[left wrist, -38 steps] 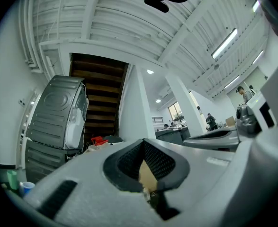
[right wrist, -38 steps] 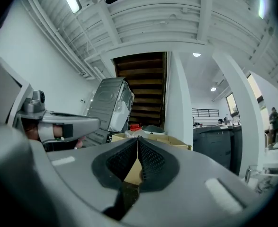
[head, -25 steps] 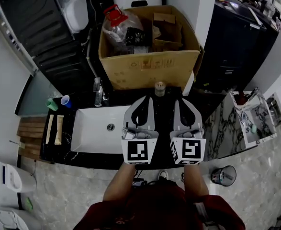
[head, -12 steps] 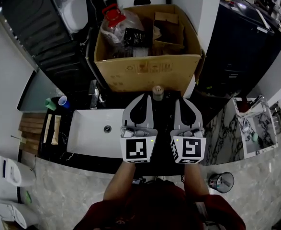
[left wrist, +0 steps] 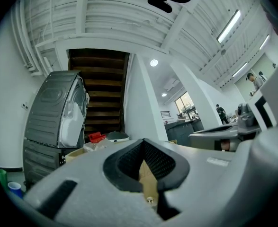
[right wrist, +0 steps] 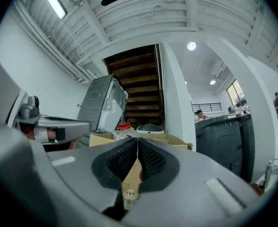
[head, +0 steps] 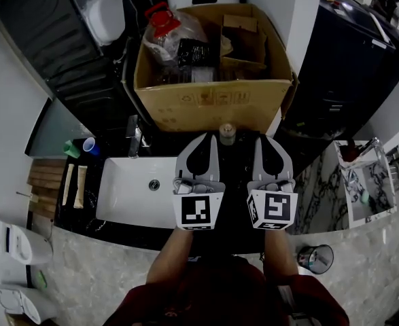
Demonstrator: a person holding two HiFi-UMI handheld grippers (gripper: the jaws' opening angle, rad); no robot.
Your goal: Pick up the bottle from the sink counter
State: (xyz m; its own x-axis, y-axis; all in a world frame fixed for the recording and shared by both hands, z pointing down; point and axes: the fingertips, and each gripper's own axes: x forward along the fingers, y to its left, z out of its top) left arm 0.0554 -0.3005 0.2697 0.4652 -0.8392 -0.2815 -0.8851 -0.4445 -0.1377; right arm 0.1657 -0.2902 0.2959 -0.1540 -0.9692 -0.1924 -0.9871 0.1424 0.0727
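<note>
- Head view: small bottle point(head: 226, 130), round tan cap, upright at the back edge of the black counter point(head: 234, 175), just ahead of the grey left gripper point(head: 210, 140) and right gripper point(head: 262, 141). Brown cardboard box point(head: 213, 100) behind it, white rectangular sink point(head: 128, 195) to the left.
- Left gripper view: ribbed black pads point(left wrist: 129, 162) clenched together, empty.
- Right gripper view: pads point(right wrist: 122, 160) likewise closed on nothing.
</note>
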